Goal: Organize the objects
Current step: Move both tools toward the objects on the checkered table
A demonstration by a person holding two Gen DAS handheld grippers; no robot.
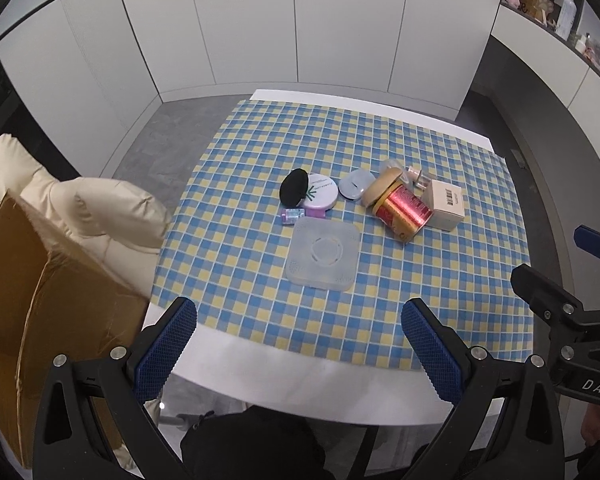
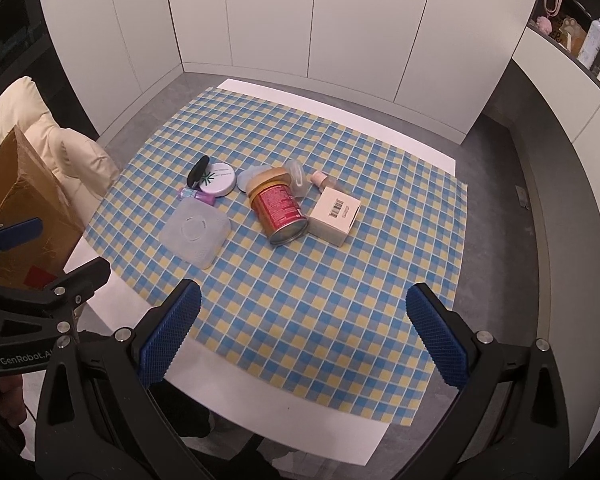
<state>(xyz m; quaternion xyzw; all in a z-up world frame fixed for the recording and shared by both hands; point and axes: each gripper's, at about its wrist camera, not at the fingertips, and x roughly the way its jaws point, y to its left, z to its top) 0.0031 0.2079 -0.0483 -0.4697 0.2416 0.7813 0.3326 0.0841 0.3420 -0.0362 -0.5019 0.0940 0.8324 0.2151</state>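
Note:
A cluster of small things lies mid-table on the checked cloth (image 1: 420,288). A translucent square box (image 1: 323,253) (image 2: 195,233) sits nearest. Behind it are a white round compact (image 1: 320,195) (image 2: 218,179) with a black puff (image 1: 294,187) leaning on it, and a small purple bottle (image 1: 293,215) (image 2: 198,196). A red tin (image 1: 400,208) (image 2: 280,210) lies on its side beside a beige carton (image 1: 446,204) (image 2: 335,214). My left gripper (image 1: 300,344) and right gripper (image 2: 304,328) both hover open over the table's near edge, holding nothing.
A cardboard box (image 1: 40,312) (image 2: 24,208) and a cream padded cushion (image 1: 80,208) stand left of the table. White cabinets line the back wall. Shelves with bottles (image 2: 592,40) are at the upper right. Bare cloth spreads between the grippers and the cluster.

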